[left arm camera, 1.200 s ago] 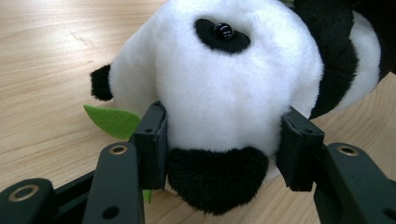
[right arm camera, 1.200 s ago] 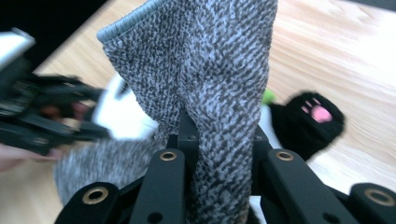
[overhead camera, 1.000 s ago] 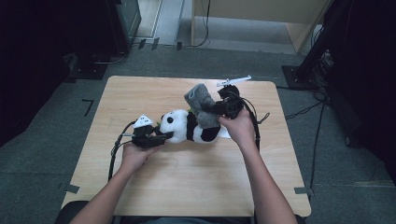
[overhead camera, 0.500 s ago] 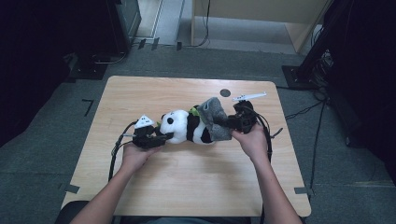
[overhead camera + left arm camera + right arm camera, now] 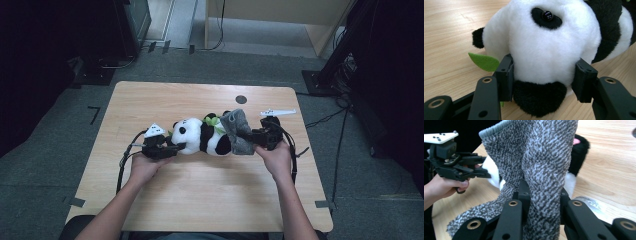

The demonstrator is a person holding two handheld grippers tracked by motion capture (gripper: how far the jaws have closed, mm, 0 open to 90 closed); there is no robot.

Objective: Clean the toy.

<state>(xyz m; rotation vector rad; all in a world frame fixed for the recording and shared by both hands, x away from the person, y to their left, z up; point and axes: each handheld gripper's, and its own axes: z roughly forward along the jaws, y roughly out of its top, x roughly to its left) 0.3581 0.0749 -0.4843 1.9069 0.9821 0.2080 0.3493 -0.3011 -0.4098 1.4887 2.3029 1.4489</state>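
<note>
A black-and-white panda plush (image 5: pixel 200 136) lies on its side in the middle of the wooden table (image 5: pixel 200 200), head to the left. My left gripper (image 5: pixel 171 148) is shut on its head; in the left gripper view the jaws squeeze the white fur of the panda plush (image 5: pixel 544 45) at my left gripper (image 5: pixel 544 80). A grey knitted sock (image 5: pixel 237 131) hangs against the panda's rear end. My right gripper (image 5: pixel 255 138) is shut on it, and in the right gripper view the grey knitted sock (image 5: pixel 541 157) rises from my right gripper (image 5: pixel 541 202).
A green felt leaf (image 5: pixel 484 61) sticks out beside the panda's head. A small dark round hole (image 5: pixel 241 99) sits in the table behind the plush. Cables trail from both grippers. Dark equipment and floor surround the table.
My right gripper has carried the grey sock from above the panda's body down and to the right, to its rear end. The left gripper has kept its hold on the head.
</note>
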